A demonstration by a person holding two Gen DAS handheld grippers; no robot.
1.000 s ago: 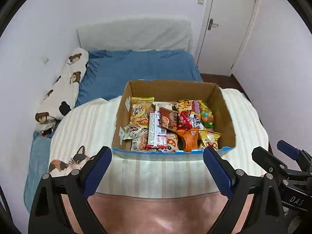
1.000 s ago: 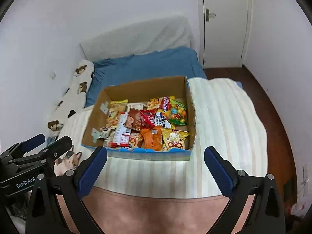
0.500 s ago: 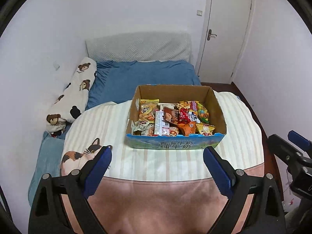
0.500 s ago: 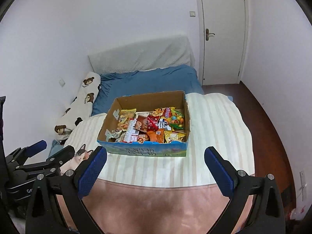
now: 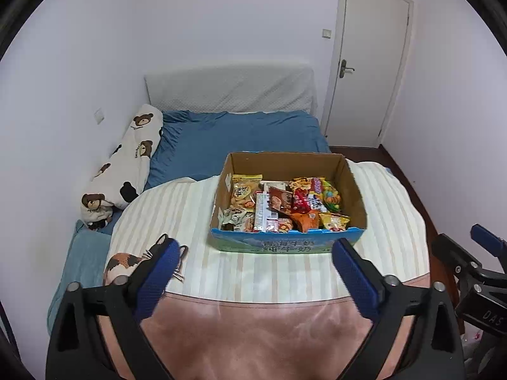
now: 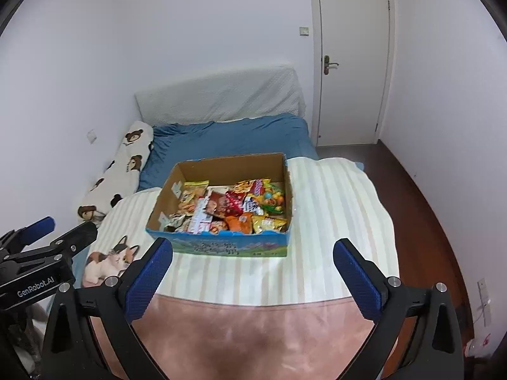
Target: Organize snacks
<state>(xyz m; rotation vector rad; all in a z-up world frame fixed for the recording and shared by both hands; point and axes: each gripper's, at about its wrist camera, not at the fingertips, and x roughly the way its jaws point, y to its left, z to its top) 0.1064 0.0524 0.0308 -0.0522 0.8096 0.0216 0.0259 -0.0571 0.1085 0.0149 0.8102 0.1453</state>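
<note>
Cardboard box [image 5: 355, 186] of snack packets [image 5: 285, 204] on striped cloth [image 5: 177, 212], left tongs [image 5: 255, 280] and right tongs [image 6: 253, 277] spread wide — both empty, short of it.

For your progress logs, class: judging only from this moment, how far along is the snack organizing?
Done: nothing shows as sorted; the snack packets lie jumbled in the cardboard box on the striped blanket. In hand: nothing; the left claw and right claw are open, short of the box. Left: all of the sorting.
</note>
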